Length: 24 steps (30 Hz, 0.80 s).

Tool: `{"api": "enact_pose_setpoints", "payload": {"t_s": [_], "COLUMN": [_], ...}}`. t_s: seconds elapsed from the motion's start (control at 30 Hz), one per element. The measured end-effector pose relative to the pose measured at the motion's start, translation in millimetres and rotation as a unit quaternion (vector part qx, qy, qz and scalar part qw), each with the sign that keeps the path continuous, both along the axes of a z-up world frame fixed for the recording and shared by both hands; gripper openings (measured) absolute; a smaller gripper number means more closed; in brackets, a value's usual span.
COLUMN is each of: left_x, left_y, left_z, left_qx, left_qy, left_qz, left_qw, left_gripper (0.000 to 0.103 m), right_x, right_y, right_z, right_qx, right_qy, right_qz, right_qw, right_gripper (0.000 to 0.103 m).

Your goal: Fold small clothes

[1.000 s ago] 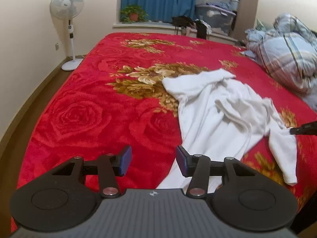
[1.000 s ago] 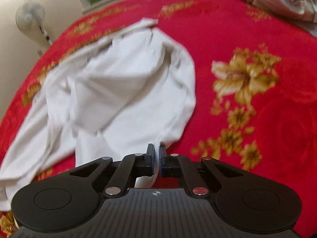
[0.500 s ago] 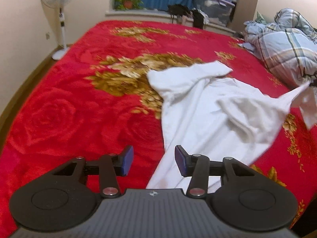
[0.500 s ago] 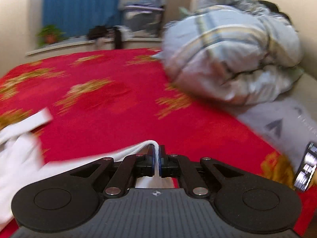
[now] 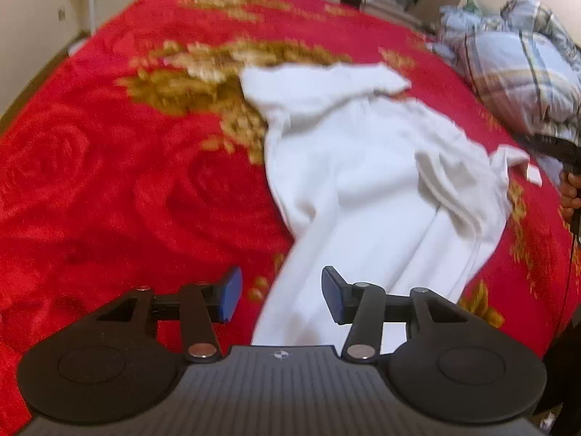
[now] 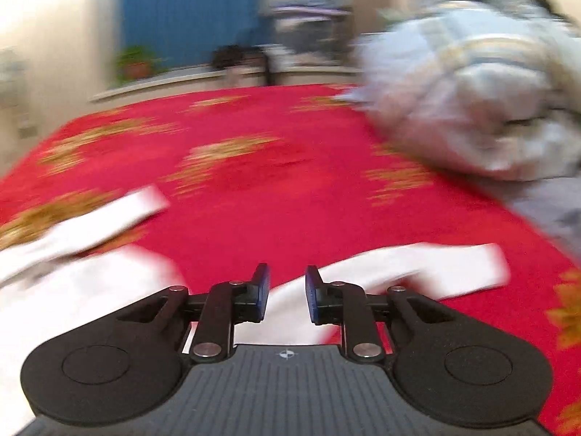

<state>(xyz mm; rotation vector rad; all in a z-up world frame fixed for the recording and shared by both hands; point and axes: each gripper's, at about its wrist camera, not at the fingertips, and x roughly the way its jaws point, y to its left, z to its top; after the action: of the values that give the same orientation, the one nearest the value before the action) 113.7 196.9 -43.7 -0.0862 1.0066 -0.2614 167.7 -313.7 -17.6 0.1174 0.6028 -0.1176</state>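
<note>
A white garment [image 5: 363,167] lies crumpled on the red flowered bedspread [image 5: 109,181]. My left gripper [image 5: 279,294] hovers open over the garment's near end, its blue pads clear of the cloth. In the right wrist view, my right gripper [image 6: 287,292] has its jaws opening; the garment's white sleeve [image 6: 435,269] lies just beyond and below them, pulled out to the right, and no pad presses on it. The right gripper's dark tip [image 5: 555,145] and the hand holding it show at the right edge of the left wrist view.
A bundled plaid duvet [image 5: 519,65] sits on the bed's far right, also large in the right wrist view [image 6: 472,101]. Beyond the bed are a blue curtain [image 6: 189,11], a potted plant [image 6: 138,61] on the sill and storage boxes. The wall and floor run along the bed's left side.
The right gripper carried the sleeve out to the right and its jaws parted, dropping the sleeve onto the bedspread. The left gripper dipped lower and closer over the garment's near end, still open.
</note>
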Motion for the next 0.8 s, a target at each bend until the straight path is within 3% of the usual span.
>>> {"api": "enact_pose_setpoints", "payload": {"t_s": [0.1,0.17,0.33,0.4,0.47,0.5,0.53,0.6,0.7,0.8], "left_x": [-0.3,-3.0,-9.0,-10.3,-12.1,-13.4,-14.5,-15.4,-20.1,-33.2], "left_y": [-5.1,-7.0,-1.0,2.1,3.0,3.2,2.8,4.2,5.3,1.0], "left_z": [-9.8,-13.2,-21.6,-25.2,-28.8,-29.8,-30.2,-30.6,-26.3,-15.1], "left_qx": [0.014,0.023,0.032,0.030,0.031,0.035,0.040,0.038,0.033,0.021], "left_qy": [0.031,0.036,0.054,0.063,0.071,0.071,0.070,0.073,0.066,0.051], "left_qz": [-0.007,-0.012,-0.003,0.002,0.003,0.003,0.001,-0.002,0.000,-0.010], "left_qw": [0.9994,0.9990,0.9980,0.9976,0.9970,0.9969,0.9968,0.9966,0.9973,0.9985], "left_gripper": [0.054,0.054,0.055,0.055,0.052,0.044,0.029,0.006,0.003,0.002], "right_x": [0.8,9.4,36.3,45.5,51.3,48.9,46.8,27.7,-6.5,-60.7], "right_y": [65.4,105.3,174.7,190.6,195.7,195.0,190.7,177.8,151.3,101.4], "right_z": [-8.4,-15.6,-32.4,-42.2,-53.3,-57.1,-56.8,-46.6,-17.5,20.7], "right_qx": [0.050,0.065,0.067,0.034,0.026,0.025,0.027,0.034,0.034,0.076], "right_qy": [0.030,0.056,0.097,0.117,0.141,0.147,0.152,0.136,0.097,0.060], "right_qz": [0.123,0.174,0.206,0.205,0.202,0.197,0.194,0.195,0.210,0.197], "right_qw": [0.991,0.981,0.971,0.971,0.969,0.969,0.969,0.971,0.972,0.976], "right_gripper": [0.044,0.044,0.054,0.054,0.050,0.032,0.012,0.009,0.008,0.007]}}
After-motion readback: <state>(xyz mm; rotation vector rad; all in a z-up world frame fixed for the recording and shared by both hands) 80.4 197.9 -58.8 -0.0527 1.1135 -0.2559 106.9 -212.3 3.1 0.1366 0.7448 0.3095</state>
